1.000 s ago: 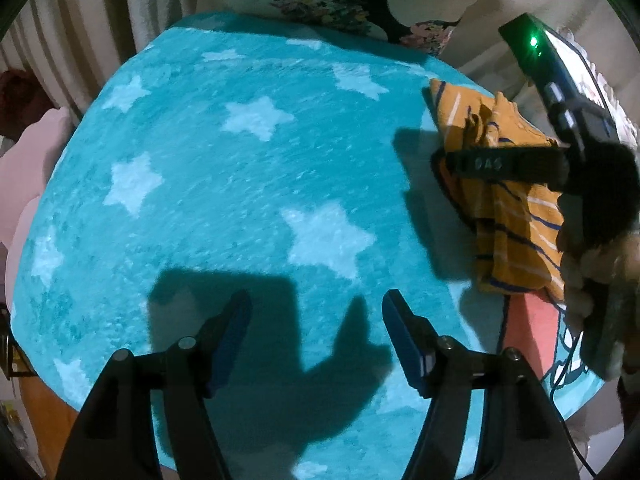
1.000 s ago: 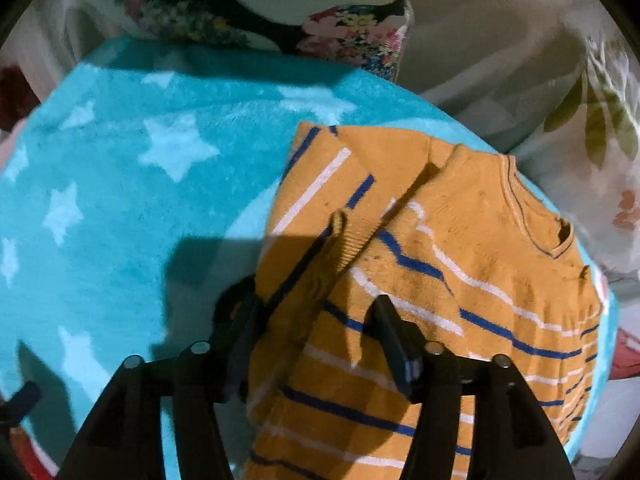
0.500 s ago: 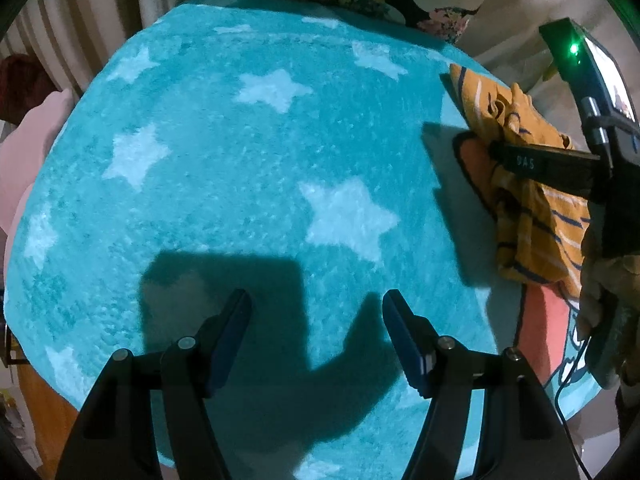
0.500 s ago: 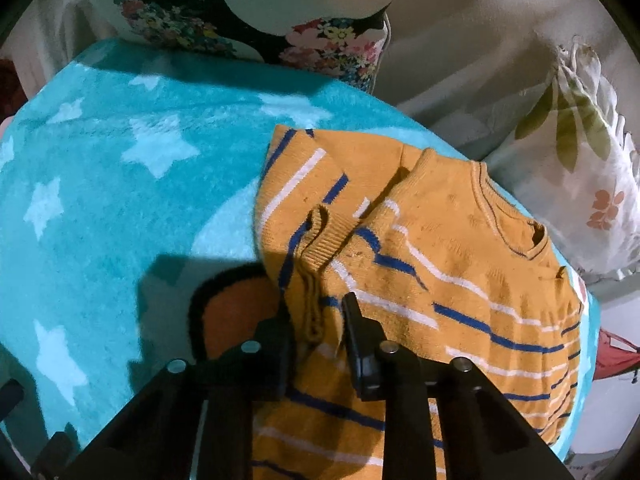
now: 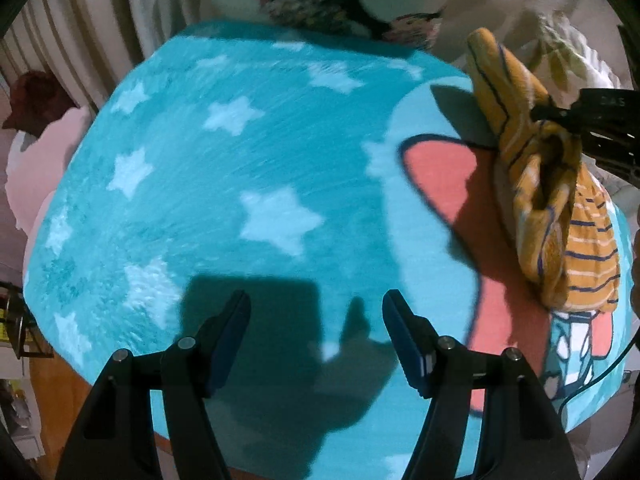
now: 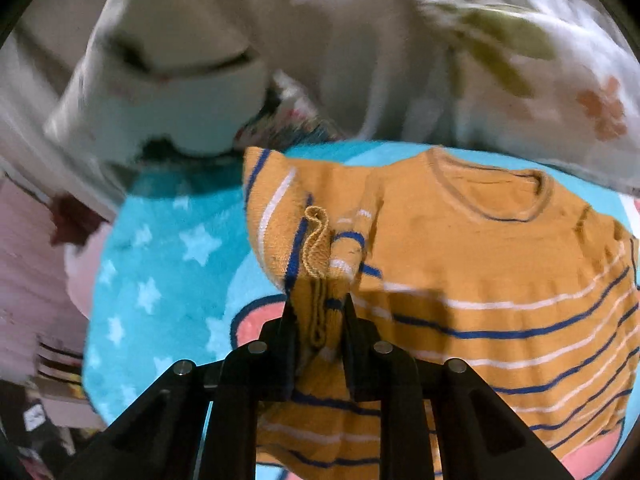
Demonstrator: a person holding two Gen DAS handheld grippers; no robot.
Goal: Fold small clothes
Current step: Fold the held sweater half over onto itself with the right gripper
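An orange sweater (image 6: 480,264) with blue and white stripes lies on a turquoise star blanket (image 6: 160,264). My right gripper (image 6: 318,304) is shut on a bunched sleeve cuff of the sweater and holds it lifted off the blanket. In the left wrist view the sweater (image 5: 552,192) hangs raised at the right edge, pinched by the right gripper (image 5: 560,118). My left gripper (image 5: 316,320) is open and empty, over the blanket (image 5: 224,184) well left of the sweater.
The blanket has a pink cartoon patch (image 5: 444,176) under the sweater. Floral pillows and white bedding (image 6: 460,60) lie behind the sweater. A pink cloth (image 5: 36,160) lies off the blanket's left edge.
My right gripper has closed on the sleeve cuff and raised it, lifting the sweater's left side. The pink patch beneath is now more exposed. The left gripper stays open, shifted slightly.
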